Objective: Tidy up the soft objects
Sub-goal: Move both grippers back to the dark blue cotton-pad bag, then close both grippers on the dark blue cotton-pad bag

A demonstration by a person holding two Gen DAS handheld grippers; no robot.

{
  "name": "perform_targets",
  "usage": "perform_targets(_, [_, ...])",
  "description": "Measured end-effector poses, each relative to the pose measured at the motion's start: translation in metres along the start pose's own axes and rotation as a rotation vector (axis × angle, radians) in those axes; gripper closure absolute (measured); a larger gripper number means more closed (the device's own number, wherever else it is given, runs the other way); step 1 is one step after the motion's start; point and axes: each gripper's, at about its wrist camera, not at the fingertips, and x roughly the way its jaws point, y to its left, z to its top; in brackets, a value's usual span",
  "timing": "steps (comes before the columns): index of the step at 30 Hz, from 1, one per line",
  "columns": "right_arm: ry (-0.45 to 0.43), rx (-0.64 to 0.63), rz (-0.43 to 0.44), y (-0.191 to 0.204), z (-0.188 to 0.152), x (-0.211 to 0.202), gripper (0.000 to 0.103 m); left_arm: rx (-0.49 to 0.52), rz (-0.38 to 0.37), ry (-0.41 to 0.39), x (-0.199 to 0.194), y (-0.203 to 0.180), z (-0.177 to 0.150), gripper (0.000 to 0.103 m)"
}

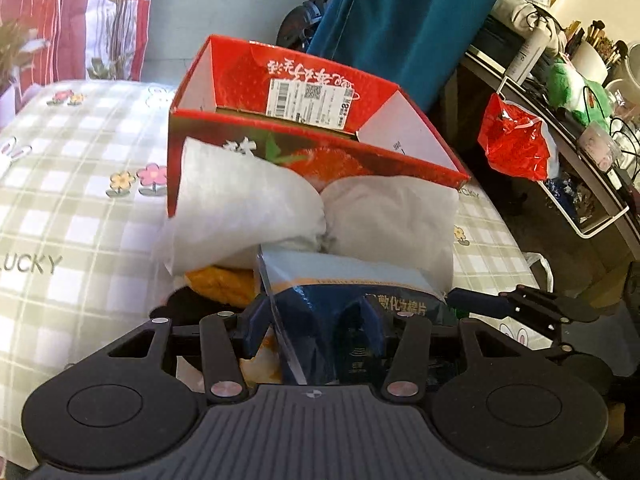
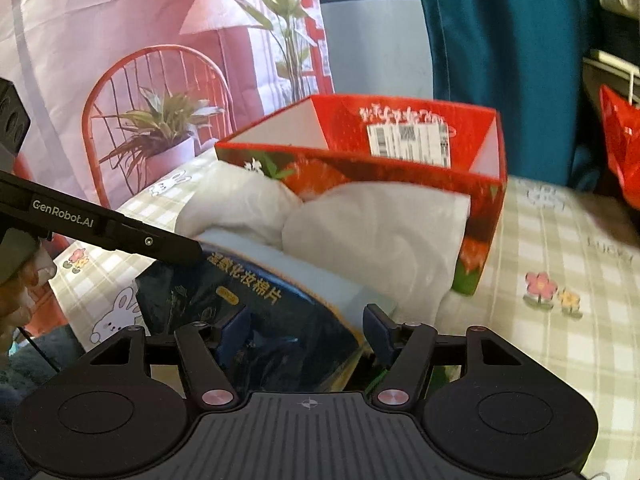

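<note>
A dark blue cotton-pad packet (image 1: 320, 284) lies between the fingers of my left gripper (image 1: 314, 320), which is shut on it. In the right wrist view the same packet (image 2: 248, 304) sits in my right gripper (image 2: 306, 328), whose pads close on its sides. One finger of the left gripper (image 2: 160, 244) touches the packet's far corner. Two white soft packs (image 1: 248, 200) (image 1: 392, 216) bulge just beyond the packet, against the front of an open red strawberry box (image 1: 304, 92). Something orange (image 1: 224, 284) shows under them, mostly hidden.
The box stands on a bed with a checked flower sheet (image 1: 80, 200). Behind it hangs a teal curtain (image 1: 400, 20). At the right a red plastic bag (image 1: 516, 144) hangs from a white rack beside a cluttered desk (image 1: 580, 80). A pink printed cloth (image 2: 120, 40) lines the left.
</note>
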Motion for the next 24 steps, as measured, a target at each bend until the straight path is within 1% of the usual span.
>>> perform_targets(3, [0.021,0.035,0.007,-0.004,-0.004,0.004,0.039,-0.014,-0.006,0.009,0.004,0.0,-0.004,0.047])
perform_targets(6, [0.037,0.067,0.015,-0.008,-0.008,0.009,0.035,-0.028,-0.012,0.02,0.008,0.003,-0.008,0.047])
perform_targets(13, [0.061,0.096,0.029,-0.011,-0.011,0.016,0.032,-0.055,-0.038,0.03,0.013,0.008,-0.013,0.046])
perform_targets(24, [0.076,0.107,0.056,-0.012,-0.013,0.022,0.033,-0.067,-0.051,0.039,0.023,0.01,-0.013,0.042])
